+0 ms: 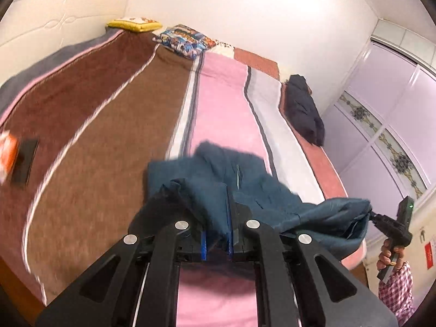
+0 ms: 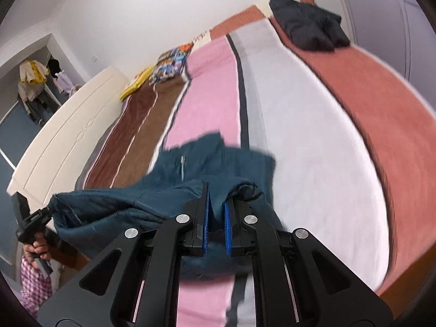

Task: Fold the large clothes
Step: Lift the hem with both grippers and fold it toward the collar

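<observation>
2 grippers hold 1 teal garment (image 1: 218, 174) between them above the near part of the striped bed (image 1: 109, 114), and it sags from both grips down onto the pink stripe. the left gripper (image 1: 218, 212) has its jaws closed onto a bunched edge of the cloth, the blue pads pressed against fabric on both sides; the right gripper (image 2: 215, 212) likewise has cloth pinched between its jaws, with a little gap showing lower down between the pads. each wrist view also catches the other gripper off to the side, gripping a far corner of the same edge. judging by this, the step in hand is lifting and spreading the garment by 1 edge so it can be laid flat before any fold is made; no fold looks done yet. the next move likely calls for pulling the 2 grips apart until the edge is taut, then lowering the cloth evenly onto the bed so it lands without wrinkles. the far end of the garment is blurred, so i cannot tell what kind of clothing it is, beyond a thin pale line that may be a zip or drawstring. a dark garment (image 2: 308, 24) lies at the far corner of the bed, well apart, and patterned pillows (image 1: 185, 41) sit by the headboard.
</observation>
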The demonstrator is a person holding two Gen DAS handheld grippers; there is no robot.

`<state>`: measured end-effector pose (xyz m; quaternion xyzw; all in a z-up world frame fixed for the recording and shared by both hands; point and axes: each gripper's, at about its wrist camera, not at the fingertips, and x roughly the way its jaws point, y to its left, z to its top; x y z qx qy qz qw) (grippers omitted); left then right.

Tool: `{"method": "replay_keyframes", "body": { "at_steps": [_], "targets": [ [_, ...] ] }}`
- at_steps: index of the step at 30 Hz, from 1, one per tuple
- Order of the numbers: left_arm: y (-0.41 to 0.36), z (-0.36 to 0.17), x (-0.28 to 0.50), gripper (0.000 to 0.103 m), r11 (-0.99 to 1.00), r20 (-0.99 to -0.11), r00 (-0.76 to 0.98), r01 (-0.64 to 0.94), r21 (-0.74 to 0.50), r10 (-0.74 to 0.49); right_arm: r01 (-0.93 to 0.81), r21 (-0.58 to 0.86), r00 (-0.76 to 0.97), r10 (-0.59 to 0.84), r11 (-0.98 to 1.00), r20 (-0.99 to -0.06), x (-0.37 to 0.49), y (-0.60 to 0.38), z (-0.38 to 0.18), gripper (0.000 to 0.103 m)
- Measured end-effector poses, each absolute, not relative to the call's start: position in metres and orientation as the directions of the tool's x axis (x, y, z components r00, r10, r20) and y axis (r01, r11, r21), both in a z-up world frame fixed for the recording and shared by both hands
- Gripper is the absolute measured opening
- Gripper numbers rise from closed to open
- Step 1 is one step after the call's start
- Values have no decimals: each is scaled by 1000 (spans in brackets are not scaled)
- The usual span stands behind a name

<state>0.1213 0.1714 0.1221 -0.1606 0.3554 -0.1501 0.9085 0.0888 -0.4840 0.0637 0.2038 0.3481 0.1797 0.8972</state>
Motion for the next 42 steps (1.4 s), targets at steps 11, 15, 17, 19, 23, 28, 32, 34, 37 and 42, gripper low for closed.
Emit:
{"method": "replay_keyframes", "body": {
  "at_steps": [11, 15, 17, 19, 23, 28, 32, 34, 37, 42],
  "targets": [
    [152, 104, 287, 10, 935, -679, 678, 34, -352, -281, -68, 453, 706, 364, 889, -608, 273, -459, 47, 10],
    [139, 72, 343, 10, 943, -724, 644, -10, -333, -249, -15, 426, 676, 323, 904, -662, 324, -451, 9, 10],
    [134, 55, 365, 10, 944, -742, 626, -29, -327, -238, 7, 405, 656, 301, 914, -692, 349, -447, -13, 10],
    [130, 37, 384, 10, 946, -762, 607, -50, -321, -226, 24, 390, 636, 287, 920, -716, 368, -444, -33, 10],
    [125, 0, 413, 10, 947, -796, 568, -87, -309, -207, 54, 364, 594, 263, 930, -760, 399, -438, -73, 10],
    [122, -41, 428, 11, 950, -828, 528, -116, -290, -189, 64, 342, 558, 250, 938, -791, 408, -431, -108, 10],
    [124, -63, 431, 15, 940, -840, 505, -143, -309, -199, 57, 331, 529, 253, 942, -810, 408, -428, -128, 11],
    [126, -67, 431, 17, 923, -840, 497, -173, -343, -219, 63, 340, 518, 261, 938, -814, 407, -428, -128, 12],
    [133, -60, 432, 26, 893, -829, 494, -202, -402, -262, 91, 386, 502, 292, 918, -814, 406, -436, -118, 17],
    [147, -24, 424, 39, 845, -763, 542, -166, -508, -353, 99, 539, 529, 414, 837, -741, 397, -461, -88, 28]
  ]
}}
